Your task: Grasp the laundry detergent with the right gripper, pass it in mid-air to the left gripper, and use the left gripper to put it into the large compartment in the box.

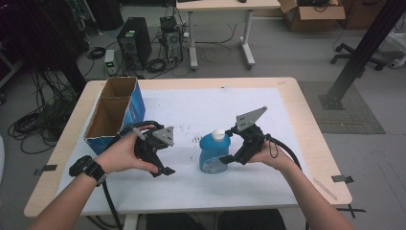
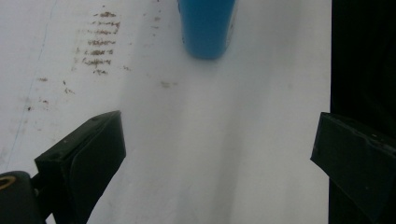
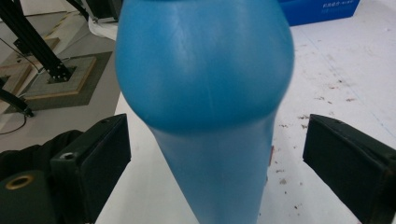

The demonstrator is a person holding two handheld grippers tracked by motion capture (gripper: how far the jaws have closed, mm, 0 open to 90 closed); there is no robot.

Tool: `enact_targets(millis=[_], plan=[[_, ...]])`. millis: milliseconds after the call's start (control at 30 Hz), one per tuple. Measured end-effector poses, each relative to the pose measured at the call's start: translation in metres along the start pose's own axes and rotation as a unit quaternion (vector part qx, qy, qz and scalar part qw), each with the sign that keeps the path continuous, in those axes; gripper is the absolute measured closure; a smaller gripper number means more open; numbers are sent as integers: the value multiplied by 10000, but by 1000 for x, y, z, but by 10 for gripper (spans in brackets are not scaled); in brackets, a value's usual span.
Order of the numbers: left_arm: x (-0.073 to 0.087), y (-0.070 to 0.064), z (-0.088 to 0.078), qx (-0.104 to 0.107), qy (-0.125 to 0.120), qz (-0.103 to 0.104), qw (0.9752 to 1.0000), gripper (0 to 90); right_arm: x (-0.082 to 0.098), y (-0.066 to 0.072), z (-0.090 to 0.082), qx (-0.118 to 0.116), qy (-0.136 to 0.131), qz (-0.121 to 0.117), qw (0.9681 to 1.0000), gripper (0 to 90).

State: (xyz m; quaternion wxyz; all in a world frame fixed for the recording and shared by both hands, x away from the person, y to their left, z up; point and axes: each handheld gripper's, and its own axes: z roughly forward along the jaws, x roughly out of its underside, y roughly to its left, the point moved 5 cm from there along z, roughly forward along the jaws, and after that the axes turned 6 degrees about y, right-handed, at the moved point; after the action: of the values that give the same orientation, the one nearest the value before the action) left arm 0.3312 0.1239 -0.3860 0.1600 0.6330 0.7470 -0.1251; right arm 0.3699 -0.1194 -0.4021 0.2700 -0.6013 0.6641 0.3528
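A blue bottle [image 1: 213,154] with a white cap [image 1: 218,134] stands upright near the middle of the white table cover [image 1: 191,108]. My right gripper [image 1: 226,159] reaches it from the right, low on its body. In the right gripper view the bottle [image 3: 205,93] stands between the jaws of the right gripper [image 3: 217,158], with a gap on each side. My left gripper [image 1: 162,171] hovers left of the bottle, open with nothing in it. In the left gripper view the bottle's base [image 2: 208,28] lies ahead of the left gripper [image 2: 219,154].
An open blue-sided cardboard box [image 1: 117,112] with two compartments stands at the table's left edge. Brown specks [image 2: 100,44] mark the cover between the left gripper and the bottle. The table's front edge [image 1: 191,206] is close to both hands.
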Motion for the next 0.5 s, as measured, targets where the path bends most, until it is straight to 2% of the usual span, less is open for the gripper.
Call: enact_targets(millis=[500], plan=[[0, -1, 1, 26, -7, 3, 10000, 33, -2, 2, 11, 33, -122, -146, 9998, 155]])
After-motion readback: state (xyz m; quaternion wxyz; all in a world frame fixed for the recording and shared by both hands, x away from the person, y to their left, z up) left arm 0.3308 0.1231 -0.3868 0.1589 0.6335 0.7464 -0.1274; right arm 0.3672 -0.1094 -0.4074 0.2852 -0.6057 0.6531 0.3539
